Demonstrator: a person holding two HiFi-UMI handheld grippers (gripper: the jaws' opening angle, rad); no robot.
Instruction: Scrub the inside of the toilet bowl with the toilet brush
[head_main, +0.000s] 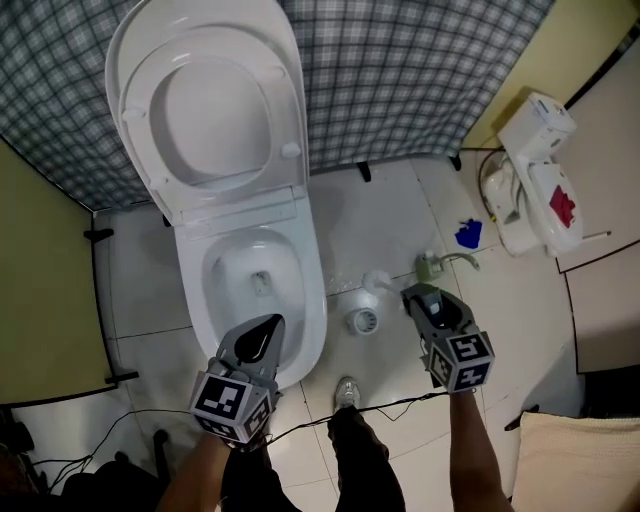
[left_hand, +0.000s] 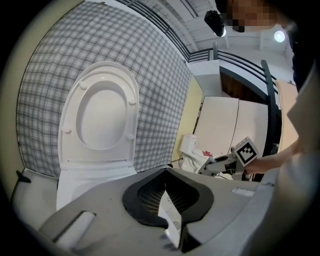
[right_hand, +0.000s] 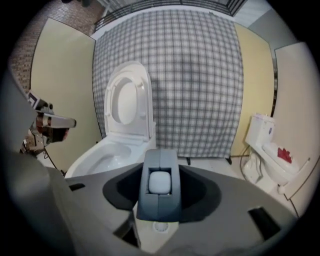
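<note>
The white toilet (head_main: 312, 290) stands with lid and seat (head_main: 215, 100) raised; there is water in the bowl (head_main: 258, 278). The brush's round holder (head_main: 364, 321) sits on the floor right of the toilet. My right gripper (head_main: 412, 295) is just right of it, shut on the white brush handle (head_main: 380, 283). In the right gripper view the handle's rounded end (right_hand: 160, 182) shows between the closed jaws. My left gripper (head_main: 268, 328) hovers over the bowl's front rim, jaws drawn to a point with nothing in them. The brush head is hidden.
A second small white toilet (head_main: 535, 175) with a red mark lies at the right wall. On the tiles near my right gripper are a blue item (head_main: 468, 235) and a greenish spray bottle (head_main: 440, 265). A checked curtain (head_main: 400, 70) hangs behind. A cable (head_main: 395, 407) crosses the floor by my shoe (head_main: 347, 392).
</note>
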